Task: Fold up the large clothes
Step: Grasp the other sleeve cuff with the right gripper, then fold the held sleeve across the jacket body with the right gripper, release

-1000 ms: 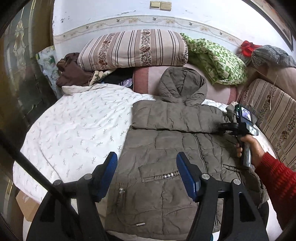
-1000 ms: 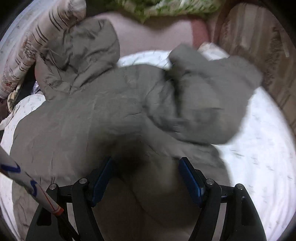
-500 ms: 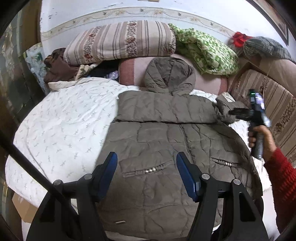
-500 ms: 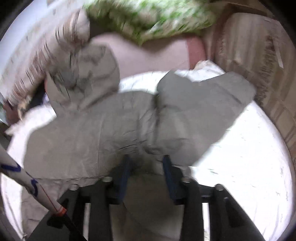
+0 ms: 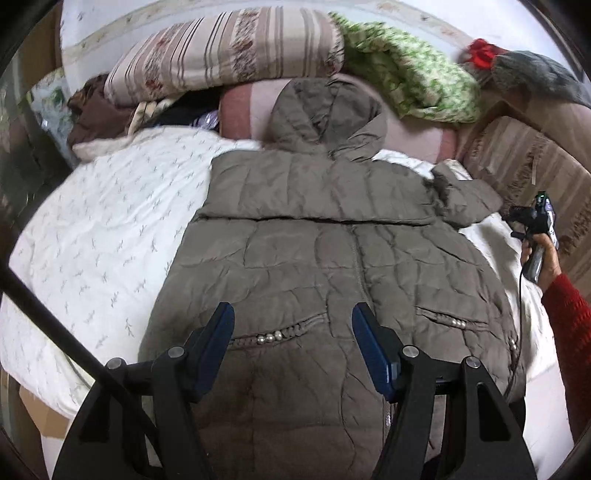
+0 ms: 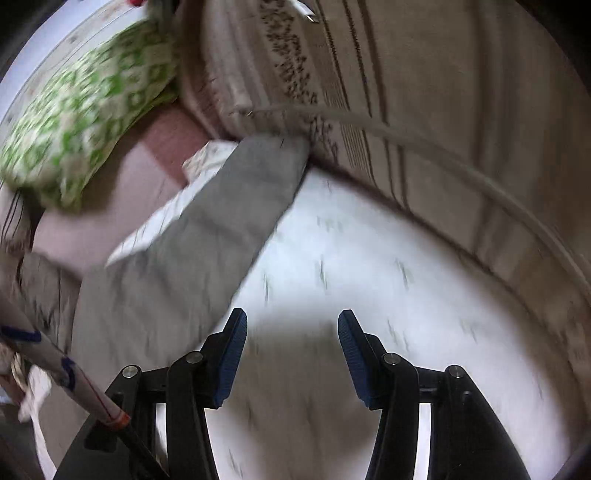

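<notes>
Both grippers are open and empty: your right gripper is nearer the sleeve, which runs from lower left to upper centre, left of it.

A bed with a white patterned quilt fills the room. A striped pillow and green blanket lie against the pale wall. A striped sofa stands beside the bed.

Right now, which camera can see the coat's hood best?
The left wrist view. There the coat lies spread on the white quilt, and its hood shows whole, resting against the pink pillow. The right wrist view is blurred and shows only a sleeve, no hood.
</notes>
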Tool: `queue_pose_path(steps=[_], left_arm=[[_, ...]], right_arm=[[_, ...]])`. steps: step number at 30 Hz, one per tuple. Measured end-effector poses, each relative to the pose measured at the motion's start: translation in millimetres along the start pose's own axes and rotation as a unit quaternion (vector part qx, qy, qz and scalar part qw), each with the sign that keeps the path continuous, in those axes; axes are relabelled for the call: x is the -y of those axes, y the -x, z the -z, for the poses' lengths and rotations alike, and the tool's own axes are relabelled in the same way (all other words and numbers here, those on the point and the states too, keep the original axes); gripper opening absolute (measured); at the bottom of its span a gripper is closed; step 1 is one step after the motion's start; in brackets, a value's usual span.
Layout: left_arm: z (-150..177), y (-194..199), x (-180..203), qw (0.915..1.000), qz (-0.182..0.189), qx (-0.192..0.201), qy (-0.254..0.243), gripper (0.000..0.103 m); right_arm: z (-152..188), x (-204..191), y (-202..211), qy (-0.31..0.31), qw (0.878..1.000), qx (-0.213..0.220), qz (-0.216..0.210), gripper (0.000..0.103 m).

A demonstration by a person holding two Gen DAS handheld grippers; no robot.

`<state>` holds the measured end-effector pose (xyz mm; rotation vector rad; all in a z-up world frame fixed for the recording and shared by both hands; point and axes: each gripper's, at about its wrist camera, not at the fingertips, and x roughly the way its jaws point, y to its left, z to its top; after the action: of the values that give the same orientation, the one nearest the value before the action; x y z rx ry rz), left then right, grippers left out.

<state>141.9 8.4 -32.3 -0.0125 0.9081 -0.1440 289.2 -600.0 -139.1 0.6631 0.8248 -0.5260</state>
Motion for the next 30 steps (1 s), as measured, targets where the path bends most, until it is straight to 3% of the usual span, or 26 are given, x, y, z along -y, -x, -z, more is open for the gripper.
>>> queue_pose_path(steps=[8,9,10,13,16,21,25,30], left_arm=[[-4,-40,-13,0.9981,-0.011,-0.050,0.036,0.065],[-4,-42,-13,0.9980,-0.014,-0.051,0.035,0.065],[-4,-44,-13,0.9979,-0.015,-0.052,0.035,0.065],[-3,-42,-14,0.9983,-0.011,-0.048,0.033,0.065],[-1,-35,-16,0.9990,-0.005,-0.035,0.027,0.065],[10,-10,-28,0.9996,0.005,-0.009,0.025,0.065],[17,15,-46,0.9990,0.012,0.015,0.041,0.065],[30,45,-72,0.9973,-0.001,0.039,0.062,0.065]], right_arm=[[-59,-21,-73,-0.028,1.000,-0.004,0.006,0.054],[-64,-25,-80,-0.031,0.999,-0.002,0.012,0.047],[-66,-27,-83,-0.031,0.999,-0.003,0.017,0.020],[-76,-35,-79,-0.023,0.999,-0.009,0.035,0.009],[-79,-49,-46,0.008,0.999,0.018,0.043,0.008],[-76,-92,53,0.092,0.991,0.088,0.048,0.008],[-60,-139,140,0.141,0.981,0.135,0.013,0.008],[-11,-225,228,0.224,0.959,0.166,-0.042,0.008]])
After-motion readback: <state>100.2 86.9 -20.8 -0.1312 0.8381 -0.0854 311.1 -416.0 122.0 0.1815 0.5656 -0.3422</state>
